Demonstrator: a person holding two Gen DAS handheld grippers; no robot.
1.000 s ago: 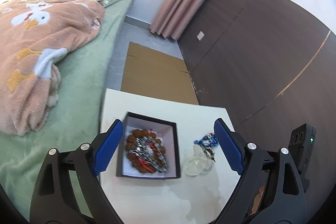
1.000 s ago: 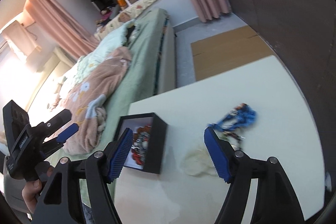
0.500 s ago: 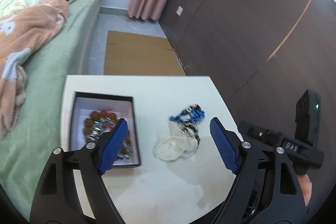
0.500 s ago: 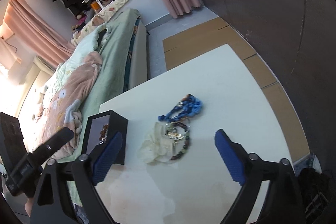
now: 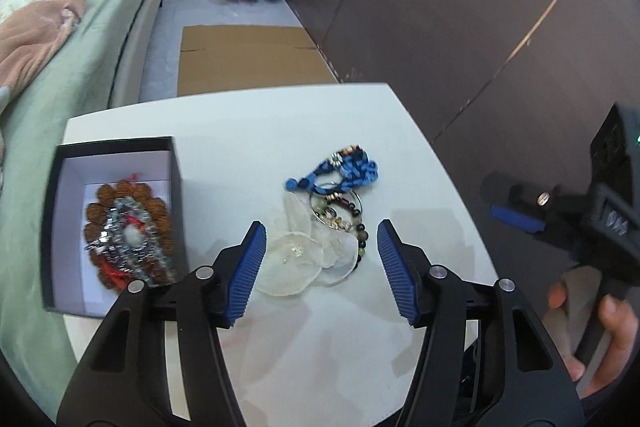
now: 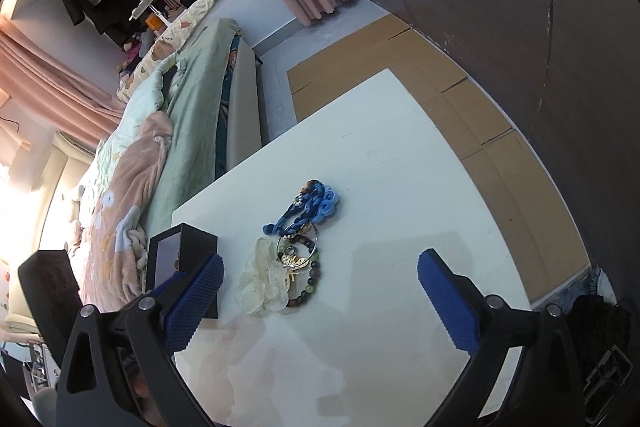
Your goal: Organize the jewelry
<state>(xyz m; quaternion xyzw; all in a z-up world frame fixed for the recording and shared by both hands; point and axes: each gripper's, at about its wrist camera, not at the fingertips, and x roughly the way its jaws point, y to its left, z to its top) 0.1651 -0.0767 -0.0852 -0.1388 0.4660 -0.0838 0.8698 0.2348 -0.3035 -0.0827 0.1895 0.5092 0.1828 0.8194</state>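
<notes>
Jaws apart; one box (image 5: pixel 176 167), three loose pieces.

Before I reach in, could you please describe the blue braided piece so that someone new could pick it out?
On the white table, right of the black box, lies a small heap of loose jewelry. The blue braided cord piece sits at the heap's far end, touching a dark bead bracelet. It is the only blue item; its neighbours are pale translucent petals and beads.

Two wrist fisheyes angled steeply down, near the white table (image 5: pixel 248 131), sharing its jewelry pile (image 6: pixel 296 259), edges perhaps distorted
</notes>
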